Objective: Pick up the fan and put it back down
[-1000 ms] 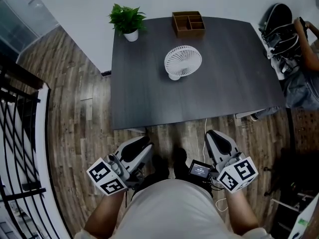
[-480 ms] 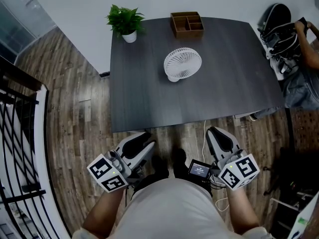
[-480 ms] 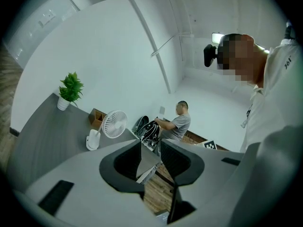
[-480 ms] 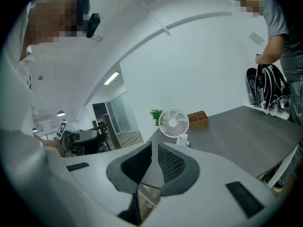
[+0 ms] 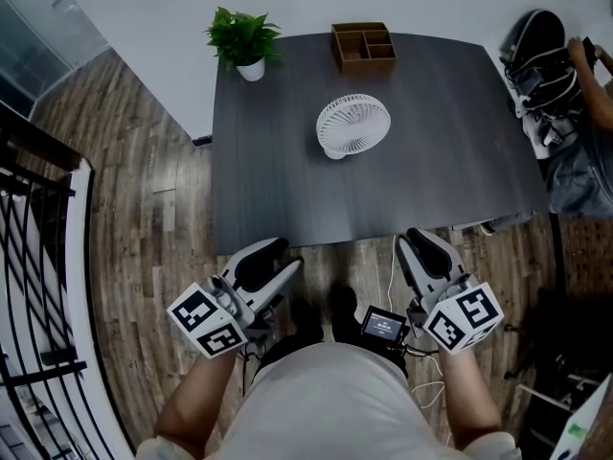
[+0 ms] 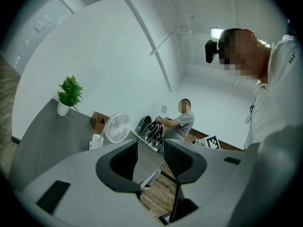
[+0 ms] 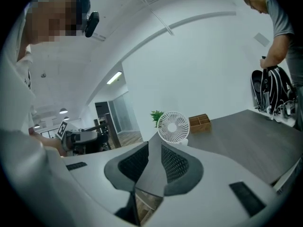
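The table (image 5: 450,161) lies ahead of both jaws, with the fan (image 5: 352,125) upright at its middle, well beyond them. The left gripper (image 5: 285,255) and right gripper (image 5: 421,240) hang short of its edge, jaws just opening, released and empty.

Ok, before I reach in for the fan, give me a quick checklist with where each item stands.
1. The fan upright on the table, apart from the plant and wooden organizer: ok.
2. The left tongs empty, jaws apart, just been opening: ok.
3. The right tongs empty, just been opening, but the gap is narrow; wide enough for the fan: cannot tell.
4. Tongs within reach of the fan: not ok, both are short of the table's near edge.
5. Bare tabletop between near edge and fan: ok.
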`<state>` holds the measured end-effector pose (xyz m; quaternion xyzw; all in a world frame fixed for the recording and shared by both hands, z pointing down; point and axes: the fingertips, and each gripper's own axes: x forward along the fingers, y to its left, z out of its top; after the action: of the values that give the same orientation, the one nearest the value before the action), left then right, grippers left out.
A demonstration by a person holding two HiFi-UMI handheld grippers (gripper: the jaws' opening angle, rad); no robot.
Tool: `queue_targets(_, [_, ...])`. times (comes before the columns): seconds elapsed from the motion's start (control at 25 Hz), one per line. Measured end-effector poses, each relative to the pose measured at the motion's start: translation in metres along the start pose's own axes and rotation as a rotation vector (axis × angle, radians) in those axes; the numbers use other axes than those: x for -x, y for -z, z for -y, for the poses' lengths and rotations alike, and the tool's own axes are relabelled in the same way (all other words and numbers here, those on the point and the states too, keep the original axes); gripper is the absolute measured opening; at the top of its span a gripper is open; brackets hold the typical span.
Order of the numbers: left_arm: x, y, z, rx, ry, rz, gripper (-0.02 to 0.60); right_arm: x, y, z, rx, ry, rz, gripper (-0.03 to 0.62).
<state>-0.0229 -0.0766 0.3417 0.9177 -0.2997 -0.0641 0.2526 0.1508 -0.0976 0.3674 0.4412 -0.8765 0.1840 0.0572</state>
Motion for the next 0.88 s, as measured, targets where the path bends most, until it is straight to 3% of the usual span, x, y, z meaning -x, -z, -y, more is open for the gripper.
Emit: queue_targets(0.88, [-0.053, -0.026, -0.050, -0.043, -0.032, -0.012, 0.170, -0.057, -0.031, 0.047, 0.138, -0.030, -0.042, 0.081])
